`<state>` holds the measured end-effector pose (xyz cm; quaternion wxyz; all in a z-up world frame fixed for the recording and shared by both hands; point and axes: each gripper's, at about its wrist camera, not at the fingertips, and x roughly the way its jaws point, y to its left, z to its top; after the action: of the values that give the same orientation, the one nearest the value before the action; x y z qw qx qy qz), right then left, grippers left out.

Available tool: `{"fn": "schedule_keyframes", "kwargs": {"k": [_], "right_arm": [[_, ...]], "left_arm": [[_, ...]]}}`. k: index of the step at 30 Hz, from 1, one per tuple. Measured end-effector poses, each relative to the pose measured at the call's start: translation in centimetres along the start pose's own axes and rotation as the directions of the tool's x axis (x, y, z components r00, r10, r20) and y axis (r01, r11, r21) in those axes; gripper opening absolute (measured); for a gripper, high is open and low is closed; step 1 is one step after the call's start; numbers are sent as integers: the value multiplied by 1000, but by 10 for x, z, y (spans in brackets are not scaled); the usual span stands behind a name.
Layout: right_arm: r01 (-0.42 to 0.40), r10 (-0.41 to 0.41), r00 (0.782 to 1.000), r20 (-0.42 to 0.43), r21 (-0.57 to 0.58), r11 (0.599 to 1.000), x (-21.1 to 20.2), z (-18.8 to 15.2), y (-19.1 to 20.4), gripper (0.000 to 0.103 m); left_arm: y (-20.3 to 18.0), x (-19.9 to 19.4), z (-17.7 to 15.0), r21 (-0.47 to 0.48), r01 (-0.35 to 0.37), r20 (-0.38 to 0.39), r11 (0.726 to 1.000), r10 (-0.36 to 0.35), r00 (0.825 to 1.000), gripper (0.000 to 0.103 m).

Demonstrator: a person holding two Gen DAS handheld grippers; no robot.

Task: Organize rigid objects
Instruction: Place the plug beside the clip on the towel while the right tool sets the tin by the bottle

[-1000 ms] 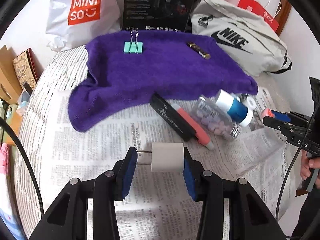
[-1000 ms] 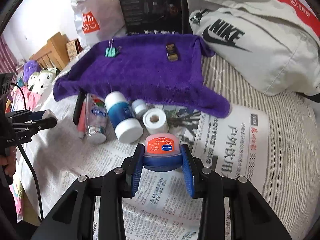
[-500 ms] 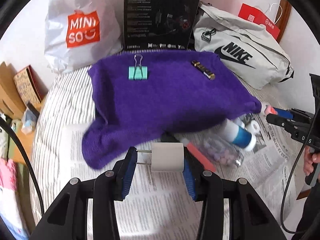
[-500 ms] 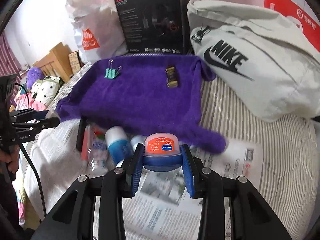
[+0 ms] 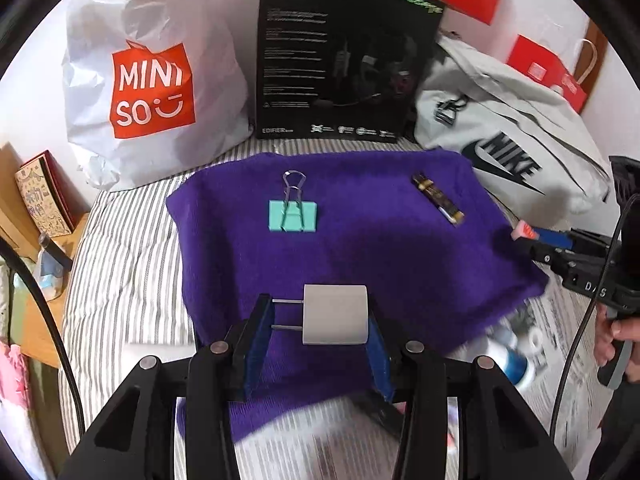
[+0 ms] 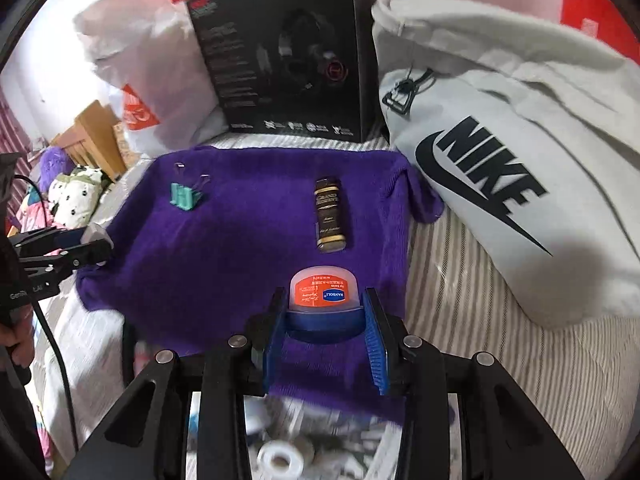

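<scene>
The left gripper is clamped on a white plug, one blue pad against its flat back and the other meeting the tips of its two prongs, which point left. It hangs over the near edge of a purple towel spread on a striped bed.

The right gripper is clamped on a small blue tub with an orange label; the blue patch on it reads HANBOLI upside down, and the smaller script I can't make out. It too is over the towel's near part.

On the towel lie a teal clip, wire handles pointing away, and well apart to its right a dark tube with gold lettering, GRAND at the top, the rest too fine to read.

Behind the towel stands a black box: G2 in red at the top corner, EDIFIER along the bottom, a headset pictured on its face. Left of it slumps a white bag with MINISO and a smile on an orange panel. To the right lies a grey bag marked NIKE with the swoosh.

Newspaper covers the near bed, blurred, with a blue-and-white bottle on it. A white roll lies below the right gripper. A hand grips the right tool's handle.
</scene>
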<state>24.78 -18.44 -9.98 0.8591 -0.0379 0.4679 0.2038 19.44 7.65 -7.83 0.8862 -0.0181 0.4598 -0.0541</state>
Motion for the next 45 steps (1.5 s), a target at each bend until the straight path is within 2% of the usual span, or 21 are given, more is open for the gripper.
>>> {"fn": "schedule_keyframes", "kwargs": {"k": [5, 13, 20, 29, 32, 34, 37, 39, 45], "right_arm": [[43, -44, 999, -29, -32, 999, 27, 11, 0, 37], [36, -38, 997, -71, -36, 999, 53, 18, -4, 37], [34, -39, 996, -79, -64, 997, 62, 19, 3, 37], [41, -48, 996, -71, -99, 994, 67, 17, 7, 37], [38, -46, 997, -67, -112, 993, 66, 16, 7, 38], [12, -20, 997, -73, -113, 994, 65, 16, 7, 46], [-13, 7, 997, -72, -93, 996, 61, 12, 9, 54], [5, -10, 998, -59, -86, 996, 56, 10, 10, 56], [0, -1, 999, -41, -21, 1000, 31, 4, 5, 56]], "left_arm": [[10, 28, 14, -25, -4, -23, 1000, 4, 1000, 42], [22, 60, 24, -48, -18, -60, 999, 15, 998, 42], [24, 78, 28, -35, -35, -79, 999, 32, 996, 42], [12, 83, 29, 27, -93, -63, 995, 94, 994, 42], [10, 83, 28, 29, -103, -65, 994, 104, 992, 47], [9, 82, 25, 26, -81, -71, 996, 83, 994, 60], [4, 80, 18, 48, -81, -80, 996, 85, 993, 71], [1, 78, 14, 56, -92, -77, 994, 96, 992, 72], [5, 63, 6, -7, -62, -91, 998, 61, 994, 72]]}}
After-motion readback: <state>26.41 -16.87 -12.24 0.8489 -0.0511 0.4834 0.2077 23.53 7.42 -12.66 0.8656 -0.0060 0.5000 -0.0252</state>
